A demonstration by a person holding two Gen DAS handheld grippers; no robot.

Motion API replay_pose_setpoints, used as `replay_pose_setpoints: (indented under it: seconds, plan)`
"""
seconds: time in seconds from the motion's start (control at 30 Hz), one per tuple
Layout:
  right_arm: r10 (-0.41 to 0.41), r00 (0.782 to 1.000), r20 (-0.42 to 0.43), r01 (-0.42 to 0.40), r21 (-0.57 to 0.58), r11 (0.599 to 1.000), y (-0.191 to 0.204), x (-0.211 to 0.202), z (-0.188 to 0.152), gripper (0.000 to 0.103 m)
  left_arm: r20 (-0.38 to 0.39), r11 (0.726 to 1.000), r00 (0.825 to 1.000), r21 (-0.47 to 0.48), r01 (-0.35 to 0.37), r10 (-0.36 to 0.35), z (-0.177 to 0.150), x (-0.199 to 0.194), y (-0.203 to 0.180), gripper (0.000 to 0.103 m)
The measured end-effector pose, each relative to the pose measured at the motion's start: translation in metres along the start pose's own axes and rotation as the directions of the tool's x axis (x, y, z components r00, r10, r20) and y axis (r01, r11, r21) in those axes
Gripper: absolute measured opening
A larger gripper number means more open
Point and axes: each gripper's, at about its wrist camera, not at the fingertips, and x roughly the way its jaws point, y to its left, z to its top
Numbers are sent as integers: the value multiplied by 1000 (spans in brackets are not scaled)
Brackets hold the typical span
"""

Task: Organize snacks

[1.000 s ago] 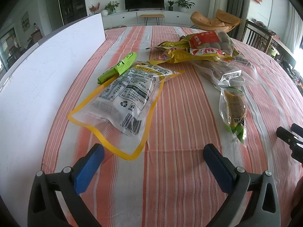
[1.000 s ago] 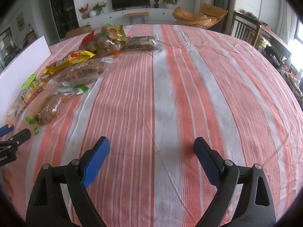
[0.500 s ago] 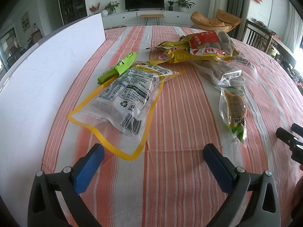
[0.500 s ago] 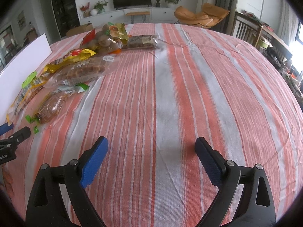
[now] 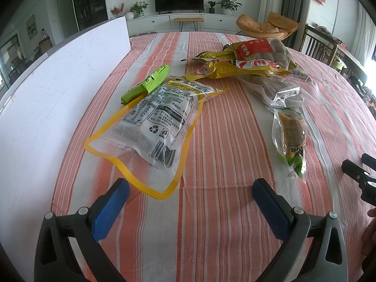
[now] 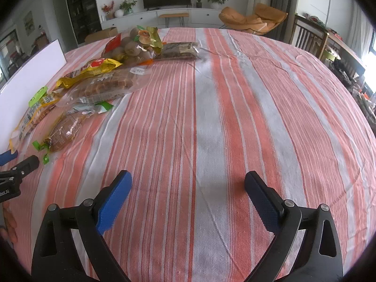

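Several snack packs lie on the striped tablecloth [image 5: 223,141]. A yellow-edged peanut bag [image 5: 155,122] lies just ahead of my open, empty left gripper [image 5: 190,188], with a green pack [image 5: 148,82] behind it. A clear bag with a brown cake [image 5: 292,136] lies to the right. Farther back are a clear bag of brown squares [image 5: 279,89], a yellow pack [image 5: 239,68] and a red-labelled bag of round fruit [image 5: 263,49]. My right gripper [image 6: 188,183] is open and empty over bare cloth; the snacks [image 6: 103,87] lie to its left.
A white board [image 5: 54,89] stands along the table's left side. A dark snack pack [image 6: 181,50] lies at the far end of the group. The right half of the tablecloth [image 6: 270,108] stretches to the table edge. Chairs and furniture stand beyond.
The right gripper has drifted slightly forward and left. The left gripper and the snacks have not moved.
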Motion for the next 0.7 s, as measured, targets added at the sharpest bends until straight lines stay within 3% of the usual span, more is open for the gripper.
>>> replay_pose_setpoints:
  seconds: [0.23, 0.3, 0.37, 0.43, 0.5, 0.53, 0.6, 0.67, 0.7]
  plan:
    - [9, 1000, -11, -9, -11, 1000, 1, 2, 2, 101, -33, 993, 997, 98, 69, -66, -23, -17, 4, 103]
    - [19, 997, -77, -19, 2, 1000, 2, 3, 9, 100, -26, 991, 997, 110, 81, -79, -30, -22, 5, 103]
    - [128, 984, -120, -114, 122, 986, 5, 1, 22, 100, -24, 991, 997, 109, 79, -77, -30, -22, 4, 103]
    - [290, 948, -128, -250, 264, 932, 21, 1, 39, 100, -22, 991, 997, 107, 78, -76, -30, -22, 4, 103]
    - [355, 924, -142, -307, 276, 911, 51, 7, 54, 98, -22, 991, 997, 106, 78, -76, -29, -21, 4, 103]
    - [355, 921, -159, -313, 242, 919, 71, 12, 60, 98, -22, 991, 997, 106, 78, -76, -29, -21, 4, 103]
    - [255, 945, -207, -235, 113, 965, 113, 25, 66, 97, -22, 991, 997, 105, 79, -77, -29, -21, 4, 103]
    - [166, 965, -202, -162, 38, 986, 134, 33, 63, 93, -22, 991, 997, 106, 81, -79, -29, -21, 4, 103]
    - [133, 976, -175, -131, 23, 991, 137, 32, 60, 74, -21, 991, 997, 106, 82, -80, -29, -21, 4, 103]
